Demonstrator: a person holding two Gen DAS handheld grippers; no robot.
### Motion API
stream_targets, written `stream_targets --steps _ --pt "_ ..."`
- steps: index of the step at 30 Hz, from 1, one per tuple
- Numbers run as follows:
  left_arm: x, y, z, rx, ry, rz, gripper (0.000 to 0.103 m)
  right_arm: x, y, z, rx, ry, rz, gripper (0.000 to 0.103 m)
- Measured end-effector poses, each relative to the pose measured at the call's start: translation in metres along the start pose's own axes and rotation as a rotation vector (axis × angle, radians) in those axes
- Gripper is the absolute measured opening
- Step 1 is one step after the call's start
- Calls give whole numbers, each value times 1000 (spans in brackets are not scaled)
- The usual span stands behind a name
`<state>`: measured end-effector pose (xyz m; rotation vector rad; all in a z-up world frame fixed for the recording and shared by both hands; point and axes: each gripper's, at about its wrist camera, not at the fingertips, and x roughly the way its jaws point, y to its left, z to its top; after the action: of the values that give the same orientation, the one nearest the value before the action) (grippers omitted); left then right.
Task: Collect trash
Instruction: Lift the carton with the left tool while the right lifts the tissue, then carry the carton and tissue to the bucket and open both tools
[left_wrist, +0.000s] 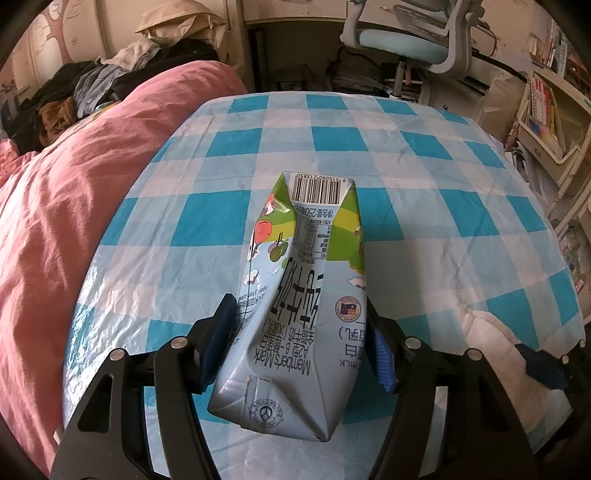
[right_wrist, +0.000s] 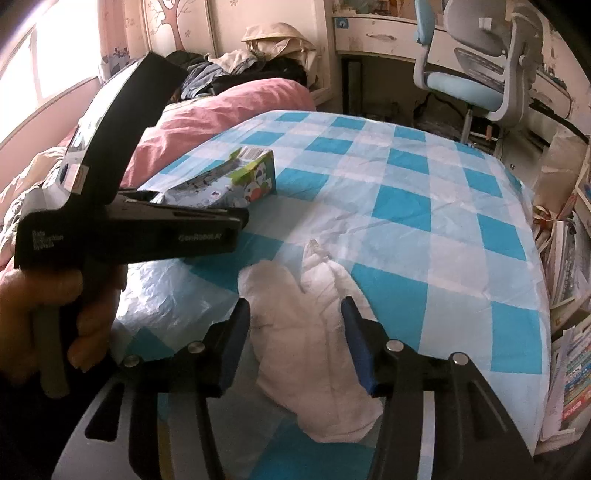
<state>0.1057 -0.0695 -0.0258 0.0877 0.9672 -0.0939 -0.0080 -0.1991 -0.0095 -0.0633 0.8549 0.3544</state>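
Note:
A crumpled milk carton (left_wrist: 299, 295), light blue with green corners and a barcode, is squeezed between the fingers of my left gripper (left_wrist: 303, 332), held just above the blue-and-white checked tablecloth (left_wrist: 424, 177). The right wrist view shows the same carton (right_wrist: 236, 177) in the left gripper (right_wrist: 207, 218) at the table's left. My right gripper (right_wrist: 295, 343) is open, its fingers either side of a crumpled white tissue (right_wrist: 314, 332) lying on the cloth; the pads look apart from it. The tissue also shows at the right in the left wrist view (left_wrist: 495, 332).
A pink quilt (left_wrist: 74, 206) with piled clothes (left_wrist: 92, 88) lies left of the table. A blue office chair (right_wrist: 476, 74) and a desk stand beyond the far edge. Shelves of books (left_wrist: 546, 110) and stacked papers (right_wrist: 569, 369) line the right side.

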Motion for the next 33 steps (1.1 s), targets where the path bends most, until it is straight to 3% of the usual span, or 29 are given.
stream_targets --steps 2,4,6,10,21,25,33 --pt "0 0 0 2 -3 -2 63 1 1 -1 -5 12 2 45" --pt "0 0 0 1 -6 -7 61 1 0 0 -5 11 8 30" --pt "-3 1 0 -12 -19 -27 61 1 0 -1 -2 10 16 22" --pt "-17 4 -2 -32 -78 -40 58 -5 3 -1 -5 -13 19 14" --pt "-81 18 -33 -93 -188 -60 58 -47 13 -3 4 -137 26 13" --pt "-106 14 -54 -84 -204 -64 58 -72 22 -13 5 -199 55 13" --pt "-147 5 -102 -54 -206 -62 58 -103 38 -37 -12 -219 87 13"
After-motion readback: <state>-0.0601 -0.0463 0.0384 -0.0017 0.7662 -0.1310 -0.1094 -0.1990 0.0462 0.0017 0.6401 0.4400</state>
